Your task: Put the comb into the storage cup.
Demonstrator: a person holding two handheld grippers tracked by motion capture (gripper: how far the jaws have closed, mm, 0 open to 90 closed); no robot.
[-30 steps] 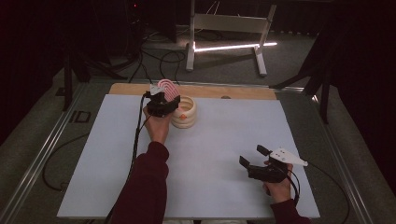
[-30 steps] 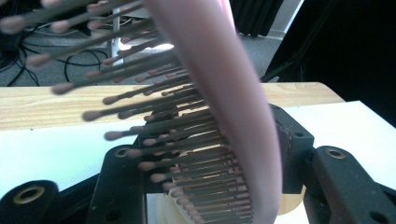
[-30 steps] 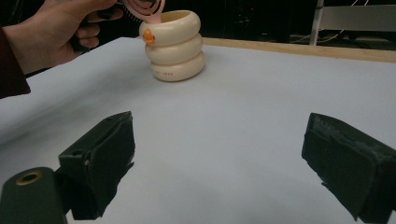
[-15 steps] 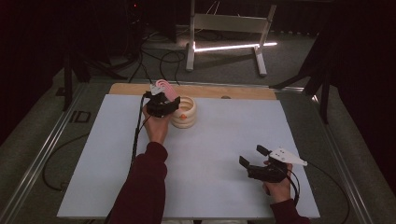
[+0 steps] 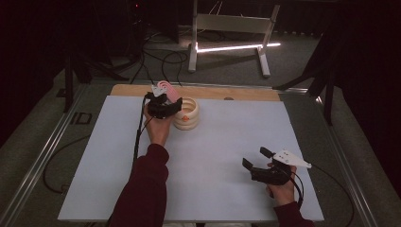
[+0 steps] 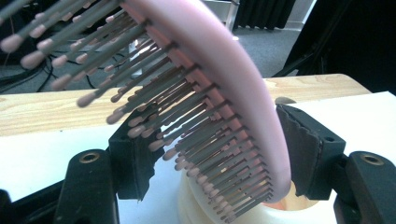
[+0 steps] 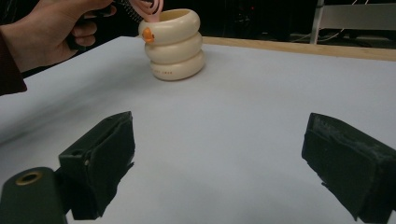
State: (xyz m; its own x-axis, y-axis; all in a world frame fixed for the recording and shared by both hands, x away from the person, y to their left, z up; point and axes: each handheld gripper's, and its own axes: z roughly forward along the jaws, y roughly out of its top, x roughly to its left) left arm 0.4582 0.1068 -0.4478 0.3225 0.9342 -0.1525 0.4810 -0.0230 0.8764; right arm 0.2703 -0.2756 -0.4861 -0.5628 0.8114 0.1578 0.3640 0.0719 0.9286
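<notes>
The left gripper (image 5: 165, 105) has just been opening its fingers; the brush (image 6: 219, 93) stands between them, handle down in the cup (image 5: 187, 115), seemingly released. Right gripper (image 5: 257, 163), well off the cup, gapes empty.

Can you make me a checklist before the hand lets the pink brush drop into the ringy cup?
1. Brush handle end inside the cup: ok.
2. Left gripper jaws, just been opening, clear of the brush: cannot tell on its right side, gap on its left.
3. Cup upright on the table: ok.
4. Brush upright: not ok, tilted.
5. Right gripper open, away from the cup: ok.
</notes>
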